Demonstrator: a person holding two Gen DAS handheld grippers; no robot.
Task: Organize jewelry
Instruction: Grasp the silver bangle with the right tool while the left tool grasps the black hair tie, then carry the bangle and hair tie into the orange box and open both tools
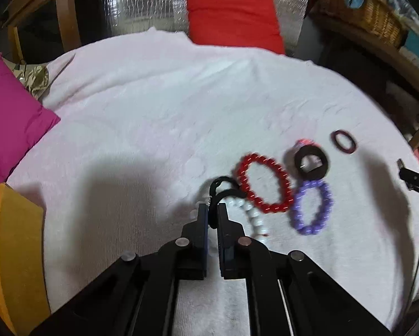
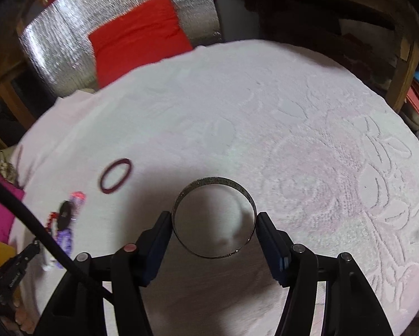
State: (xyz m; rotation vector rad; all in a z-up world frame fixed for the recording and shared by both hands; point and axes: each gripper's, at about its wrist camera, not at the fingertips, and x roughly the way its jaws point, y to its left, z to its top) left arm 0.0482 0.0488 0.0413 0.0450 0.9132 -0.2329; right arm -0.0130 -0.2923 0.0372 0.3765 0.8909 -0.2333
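My left gripper (image 1: 212, 210) is shut on a black cord loop (image 1: 222, 187) above the white towel (image 1: 153, 112). Beside it lie a white bead bracelet (image 1: 252, 218), a red bead bracelet (image 1: 264, 183), a purple bead bracelet (image 1: 311, 207), a black ring-shaped piece (image 1: 311, 163) and a dark red bangle (image 1: 344, 141). My right gripper (image 2: 214, 221) is shut on a silver bangle (image 2: 213, 219), its fingers pressing both sides of it, above the towel (image 2: 265, 112). The dark red bangle (image 2: 115, 175) and the bead pile (image 2: 65, 221) show at the left of the right wrist view.
A magenta cushion (image 1: 10, 117) and an orange box (image 1: 10, 246) sit at the left. A red cushion (image 1: 233, 18) leans on silver foil at the back. A wicker basket (image 1: 363, 14) stands on a wooden shelf at the right. A black cable (image 2: 41, 235) crosses the right view.
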